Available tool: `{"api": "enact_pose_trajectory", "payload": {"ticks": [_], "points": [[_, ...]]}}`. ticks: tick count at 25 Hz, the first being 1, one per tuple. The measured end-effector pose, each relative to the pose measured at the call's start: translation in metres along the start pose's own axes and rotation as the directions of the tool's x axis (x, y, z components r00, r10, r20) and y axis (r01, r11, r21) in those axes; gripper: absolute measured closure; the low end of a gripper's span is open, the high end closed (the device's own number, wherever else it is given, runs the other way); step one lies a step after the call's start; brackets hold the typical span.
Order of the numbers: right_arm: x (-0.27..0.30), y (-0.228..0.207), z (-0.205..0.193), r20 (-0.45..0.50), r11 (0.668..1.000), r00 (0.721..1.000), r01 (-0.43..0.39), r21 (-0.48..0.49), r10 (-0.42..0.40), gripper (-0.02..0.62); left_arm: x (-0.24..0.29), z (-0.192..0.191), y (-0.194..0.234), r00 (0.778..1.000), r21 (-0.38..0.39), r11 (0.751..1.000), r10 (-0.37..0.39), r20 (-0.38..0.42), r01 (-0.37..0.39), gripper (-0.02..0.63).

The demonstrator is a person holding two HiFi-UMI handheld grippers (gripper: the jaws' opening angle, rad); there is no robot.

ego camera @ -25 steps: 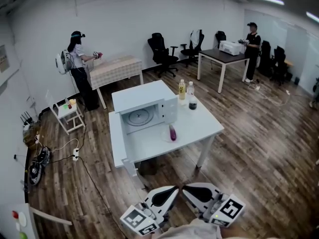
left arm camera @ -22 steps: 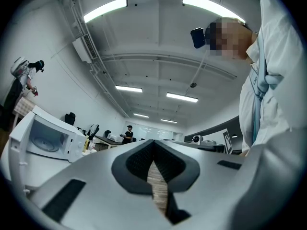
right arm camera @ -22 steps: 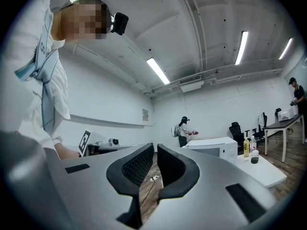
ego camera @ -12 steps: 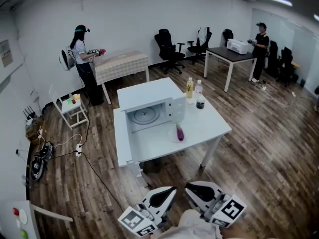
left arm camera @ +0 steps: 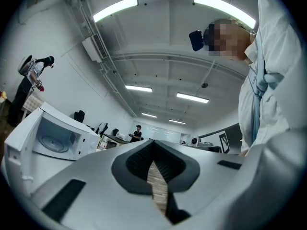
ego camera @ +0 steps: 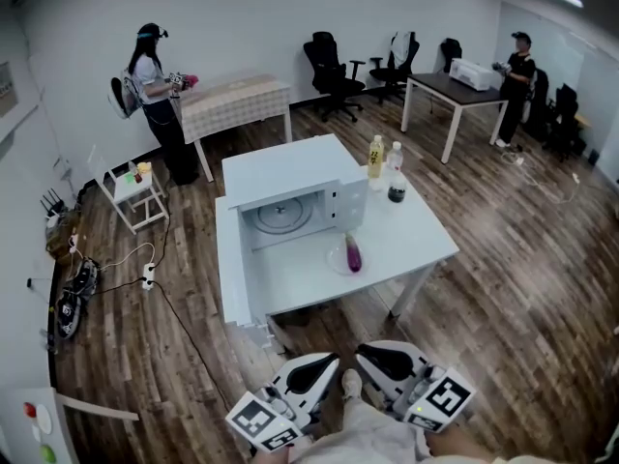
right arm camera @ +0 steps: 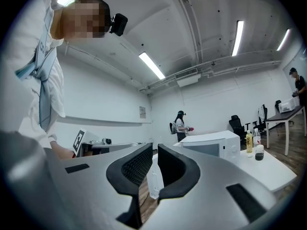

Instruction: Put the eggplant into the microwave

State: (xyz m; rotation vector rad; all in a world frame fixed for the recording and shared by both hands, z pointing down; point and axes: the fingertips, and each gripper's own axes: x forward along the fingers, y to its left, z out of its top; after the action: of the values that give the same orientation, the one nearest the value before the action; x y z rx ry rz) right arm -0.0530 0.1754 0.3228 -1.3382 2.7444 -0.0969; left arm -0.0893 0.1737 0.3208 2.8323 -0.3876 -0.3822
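A purple eggplant (ego camera: pixel 354 253) lies on a clear plate on the white table (ego camera: pixel 416 245), in front of the microwave's right side. The white microwave (ego camera: pixel 290 193) stands with its door (ego camera: pixel 229 264) swung open to the left, and its glass turntable shows inside. Both grippers are held low, near the person's body and well short of the table. The left gripper (ego camera: pixel 332 361) and the right gripper (ego camera: pixel 364 355) are both shut and empty, their tips close together. The left gripper view shows the microwave (left arm camera: pixel 53 137) at far left, beyond the left gripper (left arm camera: pixel 153 143). The right gripper view shows the microwave (right arm camera: pixel 211 145) past the right gripper (right arm camera: pixel 155 150).
A yellow bottle (ego camera: pixel 375 157), a clear bottle (ego camera: pixel 395 160) and a small dark bottle (ego camera: pixel 397 188) stand right of the microwave. A person (ego camera: pixel 155 95) stands by a checked table (ego camera: pixel 234 102) at back left. Another person (ego camera: pixel 517 66) stands at a far desk. Cables (ego camera: pixel 77 298) lie on the floor at left.
The view has come nearer to the table, which now looks larger and lower in the picture. Both grippers have stayed shut, side by side at the bottom edge.
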Motion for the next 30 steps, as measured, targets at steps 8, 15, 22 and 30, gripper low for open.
{"api": "enact_pose_trajectory", "payload": {"ticks": [8, 15, 22, 30], "points": [[0.035, -0.072, 0.019, 0.012, 1.000, 1.000, 0.002, -0.002, -0.002, 0.558, 0.056, 0.014, 0.055, 1.000, 0.032, 0.999, 0.006, -0.031, -0.005, 0.604], [0.058, -0.132, 0.029, 0.022, 1.000, 1.000, -0.011, -0.011, 0.011, 0.558, 0.110, 0.018, 0.090, 0.999, 0.054, 0.999, 0.010, -0.054, -0.007, 0.604], [0.072, -0.175, 0.019, -0.008, 0.999, 0.999, -0.033, 0.016, 0.033, 0.555, 0.143, 0.008, 0.120, 0.997, 0.049, 0.998, 0.031, -0.077, -0.027, 0.604], [0.086, -0.212, -0.018, -0.077, 0.997, 0.996, -0.035, 0.063, 0.040, 0.551, 0.159, -0.015, 0.145, 0.992, 0.050, 0.997, 0.060, -0.112, -0.055, 0.604]]}}
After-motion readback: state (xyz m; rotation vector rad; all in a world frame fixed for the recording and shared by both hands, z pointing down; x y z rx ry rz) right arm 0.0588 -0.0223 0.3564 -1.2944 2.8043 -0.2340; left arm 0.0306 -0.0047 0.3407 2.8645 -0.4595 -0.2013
